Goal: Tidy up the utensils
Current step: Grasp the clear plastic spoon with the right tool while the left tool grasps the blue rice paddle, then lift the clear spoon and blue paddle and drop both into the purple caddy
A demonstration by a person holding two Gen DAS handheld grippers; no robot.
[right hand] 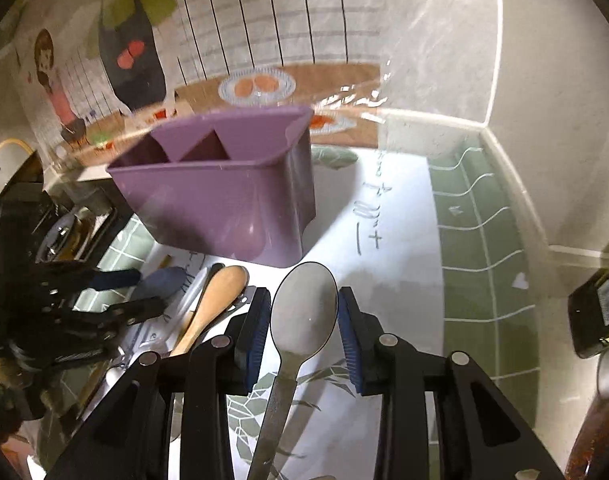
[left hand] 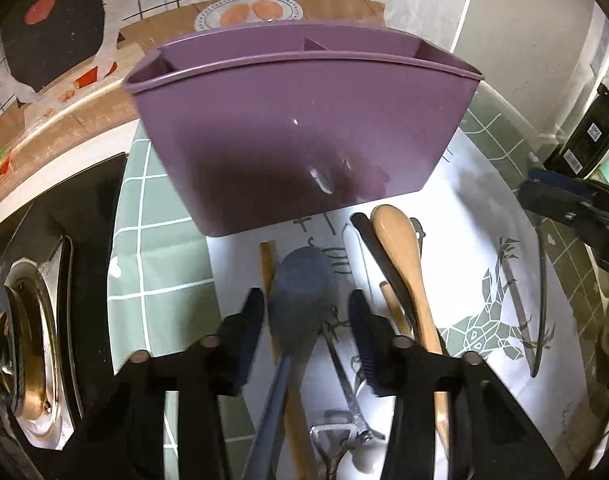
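Observation:
A purple utensil caddy (left hand: 300,132) with several compartments stands on a white mat (left hand: 464,208); it also shows in the right wrist view (right hand: 224,196). My left gripper (left hand: 304,304) is open around the bowl of a dark blue-grey spoon (left hand: 300,284) lying in the utensil pile. A wooden spoon (left hand: 400,248), a black utensil (left hand: 368,232), a wooden stick (left hand: 267,264) and a metal peeler (left hand: 344,364) lie beside it. My right gripper (right hand: 304,312) is open, its pads on either side of a metal spoon (right hand: 304,308) without touching the bowl.
A gas stove burner (left hand: 20,340) sits at the left. A dark bottle (right hand: 596,308) and a jar (right hand: 600,432) stand at the right. The illustrated backsplash wall (right hand: 264,40) rises behind the caddy. A green tiled cloth (right hand: 484,240) covers the counter.

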